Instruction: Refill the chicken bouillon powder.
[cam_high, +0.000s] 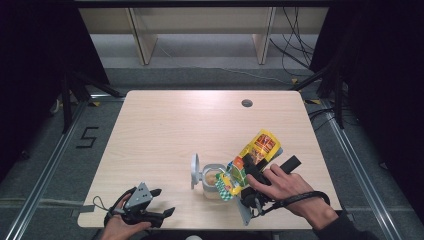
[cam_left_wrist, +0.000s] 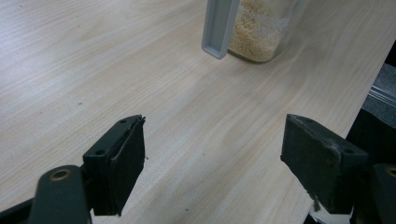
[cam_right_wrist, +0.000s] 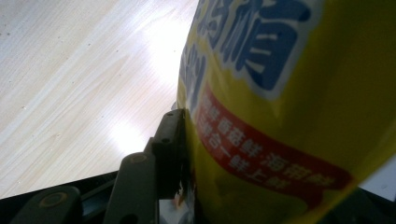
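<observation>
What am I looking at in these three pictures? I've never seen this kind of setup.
A person sits at a pale wooden table with a hand-held two-jaw gripper in each hand. The high view looks down from above; the other two views come from cameras riding on each gripper. The right gripper is shut on a yellow printed snack bag, tilted over a clear plastic container of pale grains with its grey lid flipped open. The right gripper view shows that bag close up. The left gripper rests near the table's front edge, jaws open, holding nothing.

Overhead light falls bright on the table (cam_high: 165, 130); surroundings stay dark. Glare patches whiten the wood in the right gripper view, where the packet (cam_right_wrist: 289, 102) blurs.
</observation>
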